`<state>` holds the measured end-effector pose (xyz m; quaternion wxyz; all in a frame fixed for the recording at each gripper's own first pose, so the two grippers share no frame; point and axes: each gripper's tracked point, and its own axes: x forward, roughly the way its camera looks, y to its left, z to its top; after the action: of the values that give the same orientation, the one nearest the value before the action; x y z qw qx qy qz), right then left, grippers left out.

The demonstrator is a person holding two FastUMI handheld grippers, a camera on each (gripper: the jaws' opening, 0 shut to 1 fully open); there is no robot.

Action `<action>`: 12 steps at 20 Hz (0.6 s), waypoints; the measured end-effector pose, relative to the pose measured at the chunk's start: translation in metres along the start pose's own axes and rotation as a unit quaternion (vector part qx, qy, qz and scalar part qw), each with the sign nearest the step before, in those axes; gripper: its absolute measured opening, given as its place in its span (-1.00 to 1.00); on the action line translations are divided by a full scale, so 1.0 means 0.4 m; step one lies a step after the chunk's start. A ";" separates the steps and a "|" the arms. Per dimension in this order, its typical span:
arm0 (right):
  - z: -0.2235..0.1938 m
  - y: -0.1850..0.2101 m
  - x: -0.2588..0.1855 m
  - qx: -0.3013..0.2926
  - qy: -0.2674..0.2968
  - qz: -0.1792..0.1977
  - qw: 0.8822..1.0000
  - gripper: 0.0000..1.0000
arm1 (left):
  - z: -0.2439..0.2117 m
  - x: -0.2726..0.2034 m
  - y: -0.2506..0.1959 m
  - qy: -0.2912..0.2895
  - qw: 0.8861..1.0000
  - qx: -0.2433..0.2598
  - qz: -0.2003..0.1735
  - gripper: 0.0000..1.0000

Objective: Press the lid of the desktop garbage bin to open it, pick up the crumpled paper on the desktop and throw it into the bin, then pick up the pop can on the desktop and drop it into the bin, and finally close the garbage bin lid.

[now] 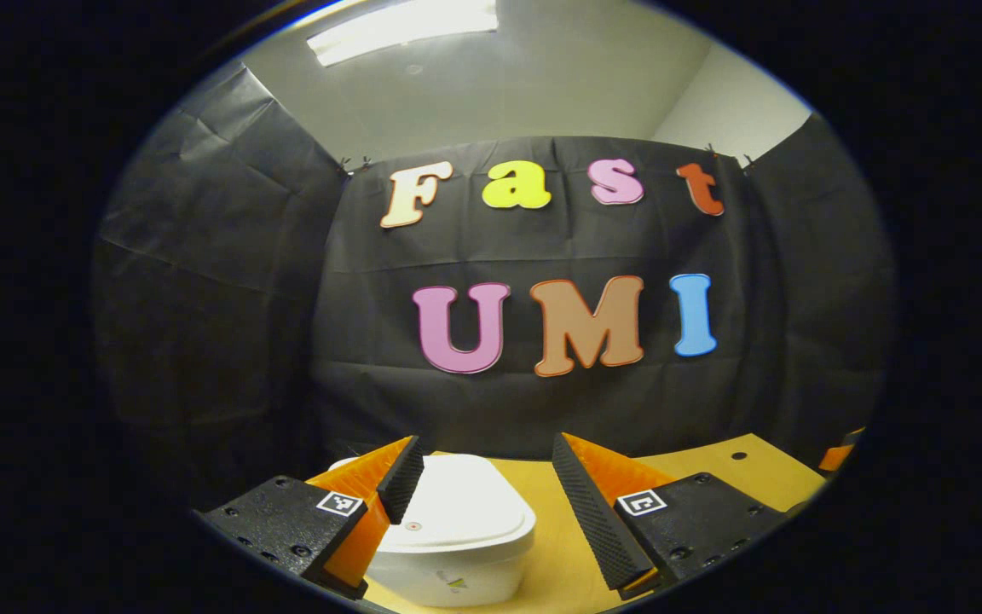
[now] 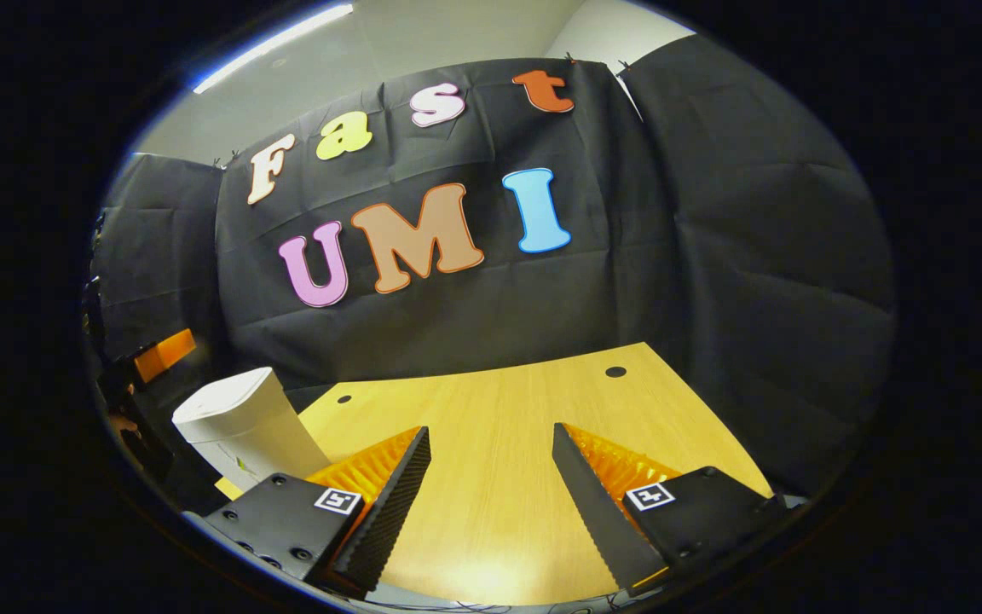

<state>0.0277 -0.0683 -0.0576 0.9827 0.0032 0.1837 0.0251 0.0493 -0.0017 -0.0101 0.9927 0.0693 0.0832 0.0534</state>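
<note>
One white garbage bin point(image 1: 457, 529) stands on the wooden desktop point(image 1: 713, 477) with its lid point(image 1: 465, 503) down, near the desktop's left edge in the right gripper view point(image 2: 239, 426). The left gripper point(image 1: 482, 499) hangs just above the lid, its two fingers spread wide and holding nothing. The right gripper point(image 2: 491, 503) hovers over bare wood point(image 2: 499, 426), its two fingers also wide apart and empty. Two small dark holes point(image 2: 615, 372) mark the desktop's far edge. Black cloth point(image 2: 713, 256) walls the booth behind.
</note>
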 end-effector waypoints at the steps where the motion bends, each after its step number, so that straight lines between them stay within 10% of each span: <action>1: 0.003 0.010 -0.002 0.004 -0.006 0.004 1.000 0.92 | -0.012 -0.006 -0.035 0.004 1.000 0.001 -0.014 0.85; 12: -0.016 0.079 -0.089 0.010 -0.039 -0.017 0.999 0.92 | -0.082 -0.088 -0.086 0.032 0.995 -0.061 -0.066 0.85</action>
<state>-0.0091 -0.0385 -0.0503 0.9892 0.0110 0.1459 0.0064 0.0124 -0.0357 -0.0416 0.9932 0.0016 0.1161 -0.0052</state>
